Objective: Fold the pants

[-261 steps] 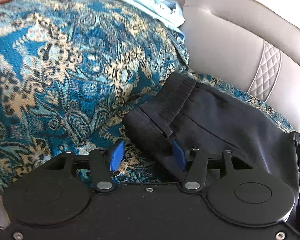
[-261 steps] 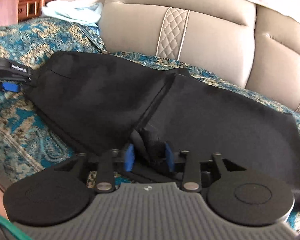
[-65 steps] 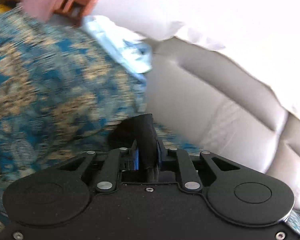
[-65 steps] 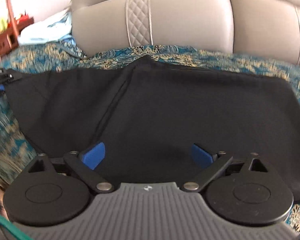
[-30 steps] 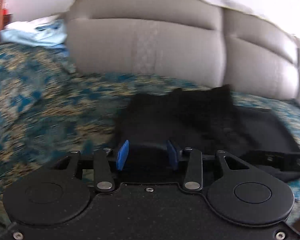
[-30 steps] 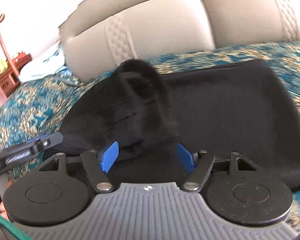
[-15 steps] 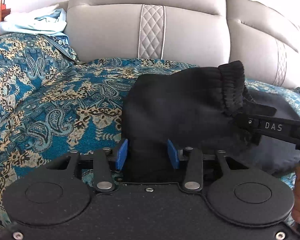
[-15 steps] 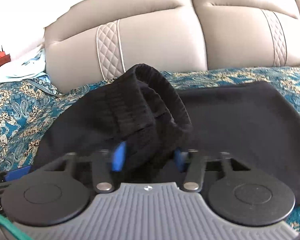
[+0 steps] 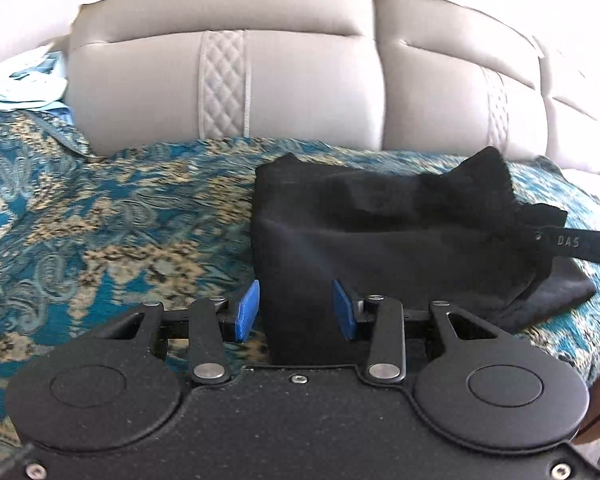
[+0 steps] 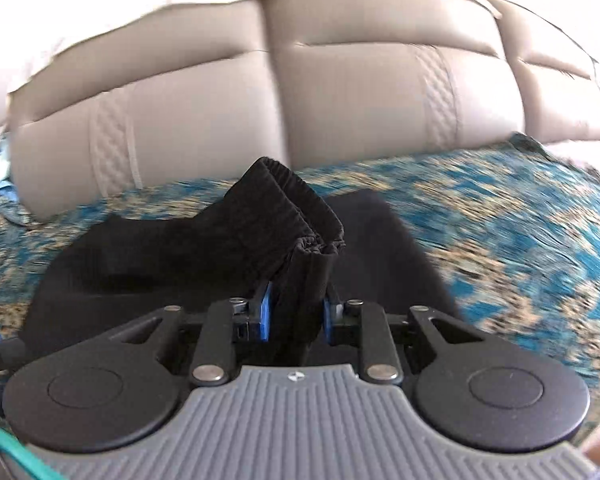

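Note:
The black pants (image 9: 380,236) lie folded on a blue patterned cover (image 9: 100,220) over the sofa seat. In the left wrist view my left gripper (image 9: 296,310) has its blue pads apart, with the folded near corner of the pants between them, not pinched. In the right wrist view my right gripper (image 10: 296,314) is shut on a bunch of the black pants (image 10: 204,256), with the ribbed waistband (image 10: 296,208) standing up above the pads. The right gripper's finger also shows at the right edge of the left wrist view (image 9: 584,244), at the waistband end.
The beige sofa backrest (image 9: 300,92) rises right behind the pants. A light blue cloth (image 9: 20,80) lies at the far left of the seat. The patterned cover (image 10: 520,220) stretches to the right of the pants.
My right gripper has closed tighter on the bunched waistband and carried it further right over the pants. My left gripper stays open around the folded corner.

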